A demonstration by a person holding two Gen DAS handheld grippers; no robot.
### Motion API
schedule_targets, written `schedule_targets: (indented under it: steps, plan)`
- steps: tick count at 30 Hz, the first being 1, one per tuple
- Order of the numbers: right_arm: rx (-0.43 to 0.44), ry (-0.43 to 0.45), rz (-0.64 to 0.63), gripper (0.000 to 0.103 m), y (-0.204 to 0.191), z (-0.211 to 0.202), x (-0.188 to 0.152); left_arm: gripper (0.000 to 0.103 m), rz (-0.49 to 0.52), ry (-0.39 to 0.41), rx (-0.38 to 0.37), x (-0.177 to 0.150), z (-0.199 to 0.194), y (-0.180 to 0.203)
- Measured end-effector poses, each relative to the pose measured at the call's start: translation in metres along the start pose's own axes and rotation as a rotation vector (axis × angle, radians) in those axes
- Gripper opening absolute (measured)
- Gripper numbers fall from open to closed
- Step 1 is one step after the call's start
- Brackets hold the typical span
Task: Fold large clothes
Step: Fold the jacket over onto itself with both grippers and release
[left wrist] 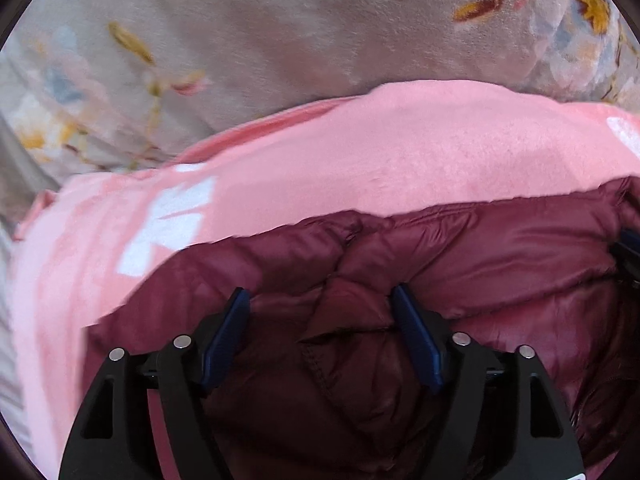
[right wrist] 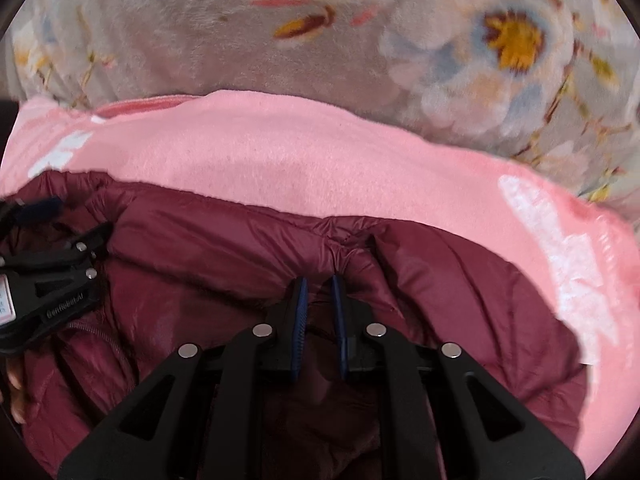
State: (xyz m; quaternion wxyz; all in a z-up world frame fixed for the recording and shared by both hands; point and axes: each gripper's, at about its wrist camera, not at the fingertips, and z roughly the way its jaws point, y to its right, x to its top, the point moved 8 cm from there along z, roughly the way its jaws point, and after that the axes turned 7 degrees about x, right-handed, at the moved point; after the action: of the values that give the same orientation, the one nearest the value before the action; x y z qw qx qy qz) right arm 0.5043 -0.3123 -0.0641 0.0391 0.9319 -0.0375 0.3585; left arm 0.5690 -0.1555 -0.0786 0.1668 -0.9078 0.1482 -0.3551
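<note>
A dark red puffer jacket [left wrist: 480, 256] lies on a pink fleece blanket [left wrist: 360, 152]. My left gripper [left wrist: 320, 296] is open, its blue pads [left wrist: 412, 328] standing wide apart over a bunched fold of the jacket. In the right wrist view the jacket [right wrist: 440, 280] fills the lower half, on the pink blanket [right wrist: 280, 160]. My right gripper [right wrist: 319, 284] is nearly closed, pinching a fold of the jacket between its blue pads [right wrist: 301, 308]. The left gripper's black body [right wrist: 52, 280] shows at the left edge of that view.
A grey plush blanket with flower print [left wrist: 260, 28] covers the surface beyond the pink one; it also shows in the right wrist view [right wrist: 500, 48]. White markings [right wrist: 568, 256] are printed on the pink blanket. A fingertip [right wrist: 16, 380] shows at the left edge.
</note>
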Motion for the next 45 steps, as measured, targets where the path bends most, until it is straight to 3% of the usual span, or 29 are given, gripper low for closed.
schedule_targets:
  steps: [2,3,6,10,13,19,24,27,33,38,42,45]
  plan:
    - [0.073,0.026,0.051,0.041,-0.003,-0.037,-0.012,0.072,0.010,0.029,0.032,-0.006,-0.024,-0.006]
    - [0.105,0.039,0.072,0.045,-0.003,-0.055,-0.021,0.072,0.011,0.046,0.026,-0.013,-0.042,-0.009]
    - [0.169,0.047,0.118,0.046,0.003,-0.115,-0.061,0.072,0.020,0.046,-0.004,-0.041,-0.088,-0.020]
    - [0.185,0.047,0.188,0.055,0.020,-0.188,-0.131,0.073,0.016,0.041,-0.052,-0.090,-0.150,-0.043]
    - [0.176,0.029,0.277,0.061,0.039,-0.241,-0.200,0.077,0.000,-0.032,-0.112,-0.139,-0.183,-0.056]
    - [0.177,-0.040,0.451,0.064,0.070,-0.303,-0.312,0.077,-0.044,-0.145,-0.130,-0.223,-0.214,-0.096]
    - [0.156,-0.046,0.552,0.066,0.081,-0.320,-0.363,0.077,-0.071,-0.199,-0.101,-0.270,-0.225,-0.122]
    - [0.168,-0.033,0.586,0.067,0.077,-0.323,-0.379,0.077,-0.093,-0.223,-0.091,-0.291,-0.230,-0.136]
    - [0.170,0.014,0.614,0.073,0.074,-0.323,-0.379,0.078,-0.203,-0.318,-0.115,-0.338,-0.222,-0.176]
    - [0.188,0.045,0.647,0.075,0.073,-0.319,-0.375,0.082,-0.406,-0.386,-0.288,-0.371,-0.212,-0.196]
    - [0.239,0.074,0.703,0.075,0.075,-0.317,-0.370,0.082,-0.493,-0.365,-0.331,-0.372,-0.214,-0.203]
    - [0.264,0.086,0.738,0.074,0.077,-0.318,-0.369,0.082,-0.551,-0.342,-0.285,-0.373,-0.216,-0.216]
